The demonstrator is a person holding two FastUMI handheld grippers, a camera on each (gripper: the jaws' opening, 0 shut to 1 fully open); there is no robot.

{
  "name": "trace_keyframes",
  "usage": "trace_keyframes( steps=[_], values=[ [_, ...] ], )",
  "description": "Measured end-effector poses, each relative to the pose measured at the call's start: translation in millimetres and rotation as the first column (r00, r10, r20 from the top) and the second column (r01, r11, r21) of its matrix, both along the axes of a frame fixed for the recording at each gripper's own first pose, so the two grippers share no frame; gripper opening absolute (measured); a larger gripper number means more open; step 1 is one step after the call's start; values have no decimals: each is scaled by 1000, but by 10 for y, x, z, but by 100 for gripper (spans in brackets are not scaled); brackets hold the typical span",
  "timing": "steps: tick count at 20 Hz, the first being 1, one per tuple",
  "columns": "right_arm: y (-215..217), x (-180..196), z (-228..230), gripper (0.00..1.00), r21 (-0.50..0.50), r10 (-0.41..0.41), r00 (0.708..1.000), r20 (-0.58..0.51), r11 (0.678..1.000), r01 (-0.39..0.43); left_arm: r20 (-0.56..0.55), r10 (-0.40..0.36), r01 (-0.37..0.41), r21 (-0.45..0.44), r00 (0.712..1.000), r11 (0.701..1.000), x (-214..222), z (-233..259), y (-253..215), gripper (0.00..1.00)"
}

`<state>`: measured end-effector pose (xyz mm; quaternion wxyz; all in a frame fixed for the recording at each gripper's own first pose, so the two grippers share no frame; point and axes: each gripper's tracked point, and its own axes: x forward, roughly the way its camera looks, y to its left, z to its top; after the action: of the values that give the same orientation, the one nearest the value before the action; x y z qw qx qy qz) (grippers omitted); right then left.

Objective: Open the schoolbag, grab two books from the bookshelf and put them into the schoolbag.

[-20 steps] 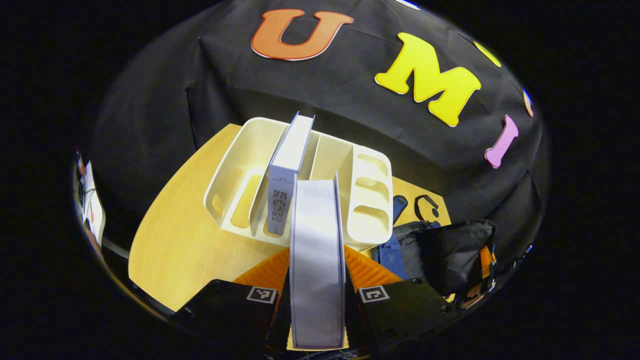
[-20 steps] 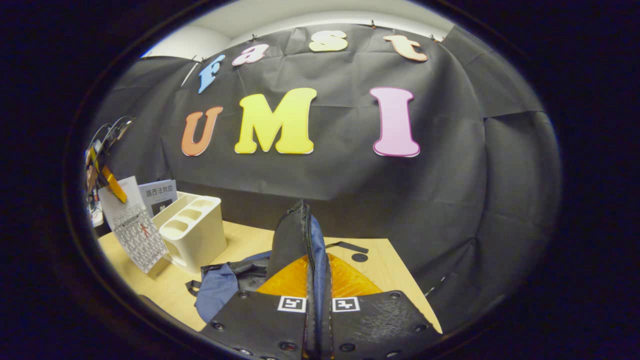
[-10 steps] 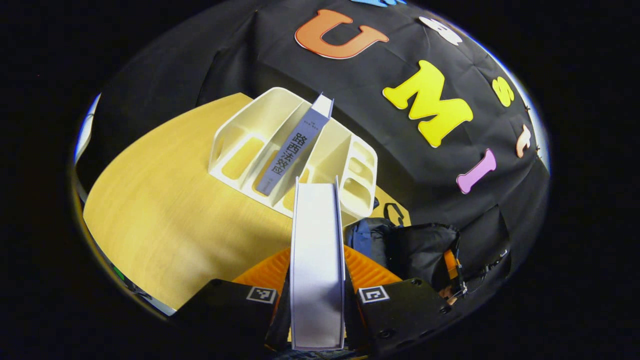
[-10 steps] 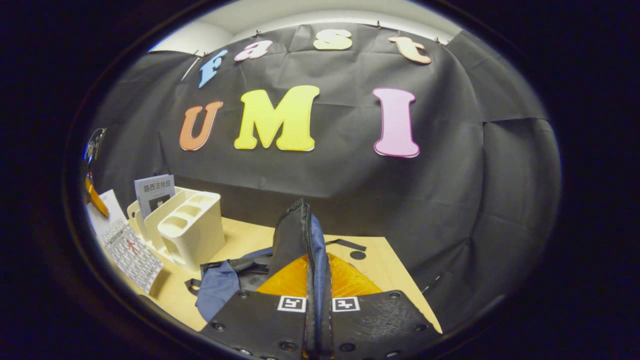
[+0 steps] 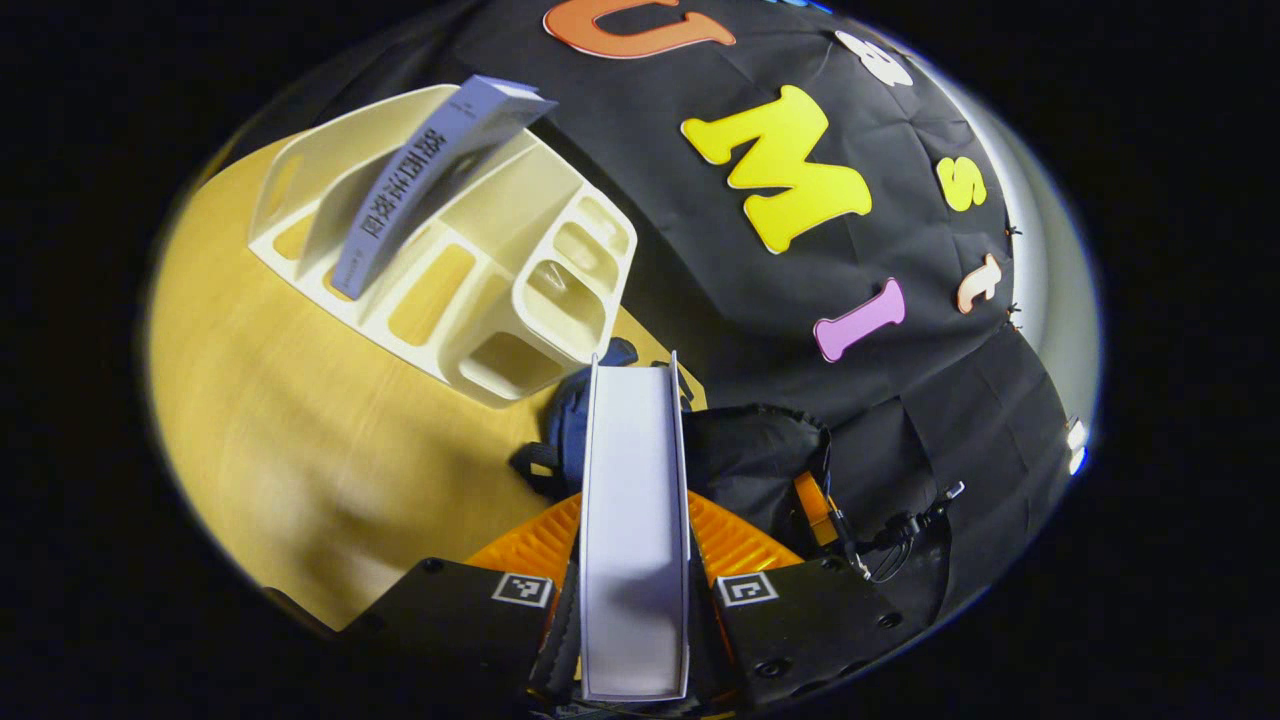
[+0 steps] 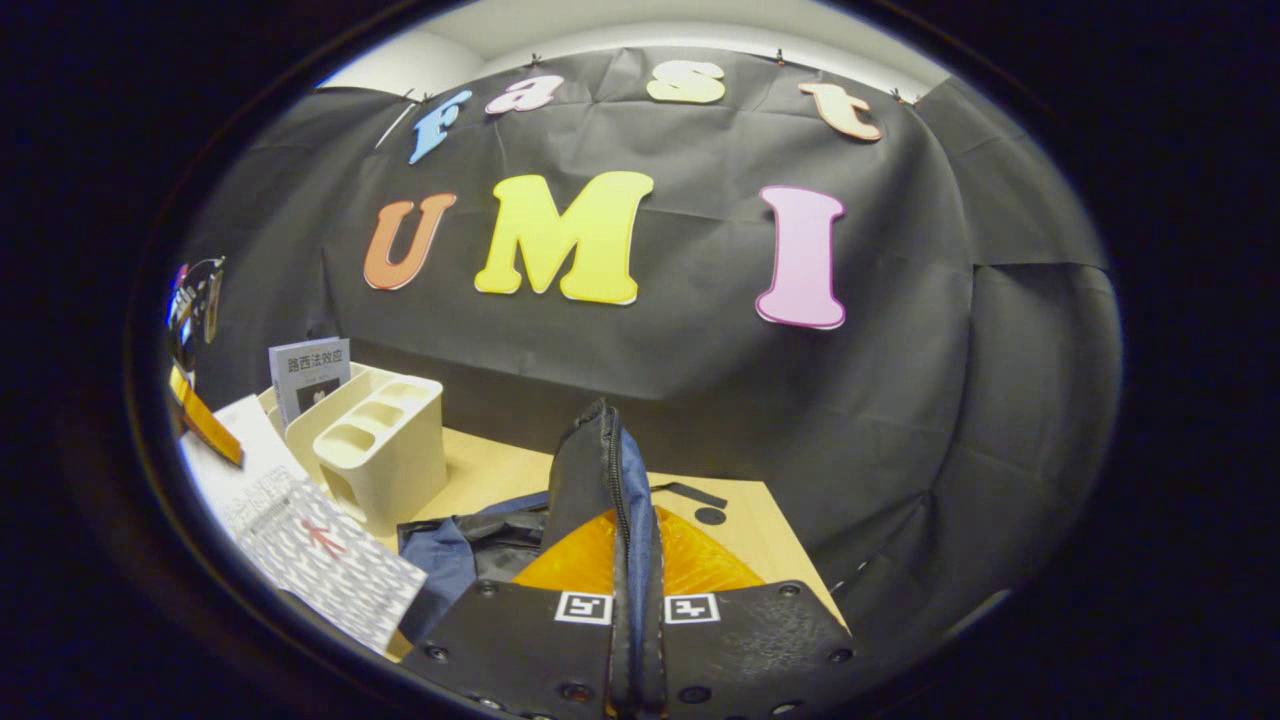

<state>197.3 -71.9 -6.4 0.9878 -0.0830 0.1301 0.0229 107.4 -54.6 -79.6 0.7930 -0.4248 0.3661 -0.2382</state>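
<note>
My left gripper is shut on a white book, held edge-on above the dark schoolbag. In the right gripper view that same book hangs tilted at the lower left, over the bag's blue part. My right gripper is shut on the schoolbag's zippered flap and holds it upright. A grey-covered book leans in a slot of the cream bookshelf; this grey-covered book stands at the bookshelf's far side in the right gripper view.
The wooden table carries the bookshelf and the bag. A black strap and buckle lie on the table beyond the bag. Black cloth wall stands close behind the table.
My left gripper has carried the white book to the right, away from the bookshelf and over the schoolbag. The right gripper keeps the flap raised, almost unmoved.
</note>
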Motion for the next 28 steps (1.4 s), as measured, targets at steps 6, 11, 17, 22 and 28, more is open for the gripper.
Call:
trace_keyframes(
  steps=[6, 11, 17, 22, 28],
  values=[
    [-107, -10, 160, 4, -27, 4, 1000, 17, 1000, -4, -63, 70, -72, -32, 996, 997, 474, -293, -348, 51],
    [-121, 5, 235, 4, -1, 16, 1000, 20, 1000, -16, -84, 105, -114, -110, 991, 987, 712, -240, -623, 46],
    [-35, 0, 301, 5, 13, 32, 999, 27, 999, -32, -70, 94, -103, -138, 993, 985, 965, -324, -1288, 46],
    [-21, -65, 296, 5, 27, 45, 999, 28, 999, -46, -126, 92, -114, -180, 988, 977, 1041, -649, -1770, 46],
    [-59, -169, 270, 5, 35, 62, 997, 42, 997, -63, 1, 55, -55, 125, 998, 991, 785, -1282, -2082, 65]
  ],
)
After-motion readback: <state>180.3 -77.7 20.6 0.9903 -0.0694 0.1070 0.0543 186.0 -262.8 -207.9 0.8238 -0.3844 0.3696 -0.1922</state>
